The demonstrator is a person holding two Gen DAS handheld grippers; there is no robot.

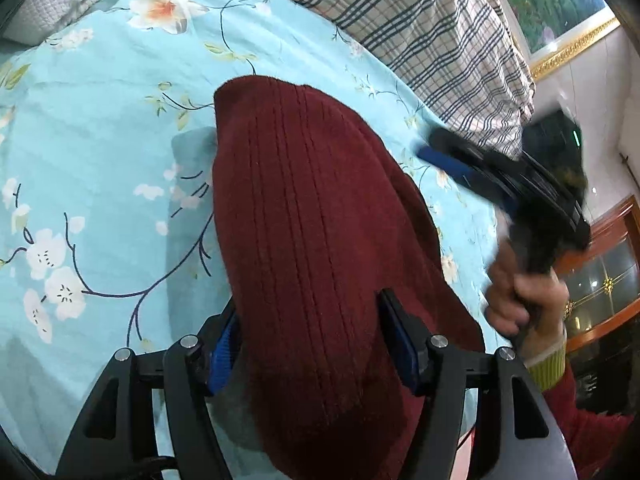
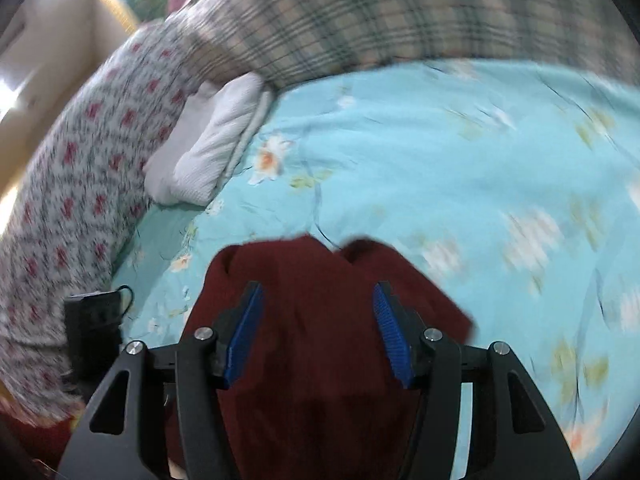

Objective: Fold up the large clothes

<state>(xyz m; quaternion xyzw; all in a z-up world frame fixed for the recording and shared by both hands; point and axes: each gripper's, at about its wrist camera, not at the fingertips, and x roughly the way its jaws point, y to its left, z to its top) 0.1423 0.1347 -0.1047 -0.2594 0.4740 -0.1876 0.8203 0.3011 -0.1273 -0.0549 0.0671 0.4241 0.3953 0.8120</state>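
A dark red knit garment lies folded on the light blue floral bedsheet. My left gripper is open, its blue-padded fingers on either side of the garment's near end. In the left wrist view my right gripper, blurred, is held in a hand above the sheet to the right of the garment. In the right wrist view the right gripper is open above the red garment, holding nothing.
A plaid quilt is piled at the back of the bed. A white folded cloth and a red-flowered blanket lie at the left. A small black device with a cable sits on the sheet.
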